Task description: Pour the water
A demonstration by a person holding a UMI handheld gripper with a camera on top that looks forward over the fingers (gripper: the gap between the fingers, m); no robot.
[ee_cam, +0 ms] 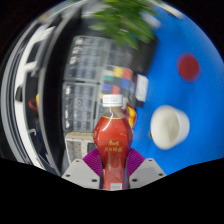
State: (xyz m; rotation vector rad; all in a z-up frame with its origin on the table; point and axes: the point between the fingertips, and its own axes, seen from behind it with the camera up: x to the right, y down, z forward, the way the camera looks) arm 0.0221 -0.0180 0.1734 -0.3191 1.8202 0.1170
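Gripper view is showing a red bottle [113, 142] with a white cap standing upright between the 2 fingers of the gripper [113, 172], the purple pads [95, 160] pressing against its sides, so the tongs are pinching it. Just ahead and to the right, a white cup [169, 127] is sitting on a blue table [190, 100]. Beyond it, a red disc [188, 67] is lying flat, and a green plant [125, 20] is hanging farther off.

Bottle [113, 148] base behind fingers [84, 172]
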